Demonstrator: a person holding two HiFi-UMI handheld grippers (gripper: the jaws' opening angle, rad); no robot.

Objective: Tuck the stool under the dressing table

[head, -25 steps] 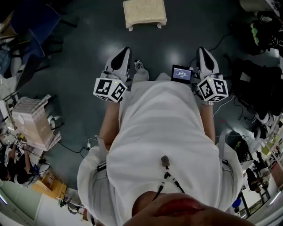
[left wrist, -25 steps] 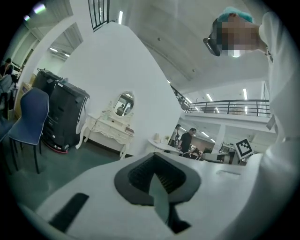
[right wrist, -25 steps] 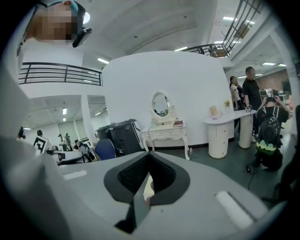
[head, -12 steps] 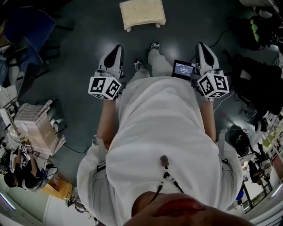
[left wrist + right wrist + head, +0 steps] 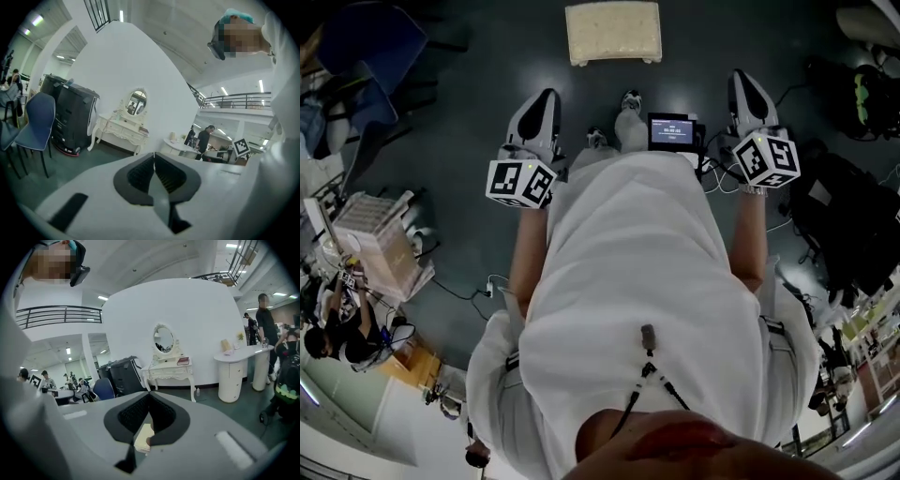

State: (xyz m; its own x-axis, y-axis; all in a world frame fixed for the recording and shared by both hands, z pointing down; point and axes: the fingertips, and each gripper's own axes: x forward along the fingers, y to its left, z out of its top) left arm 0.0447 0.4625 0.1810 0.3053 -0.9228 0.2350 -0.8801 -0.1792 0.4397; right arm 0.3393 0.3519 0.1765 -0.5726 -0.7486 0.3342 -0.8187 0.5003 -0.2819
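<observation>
In the head view the stool stands on the dark floor at the top centre of the frame, ahead of the person and apart from both tools. No dressing table shows here. The task looks barely begun: the stool is not yet reached, gripped or pushed under anything. The left claw at centre left and the right claw at upper right both point up-frame and touch nothing.

In the left gripper view the jaws are pressed together with nothing between them. The dressing table stands against the white wall at centre left, well off.

In the right gripper view the jaws are likewise together and empty. A cream patch shows through the gap beneath them (probably the stool), with the table above at frame centre.
</observation>
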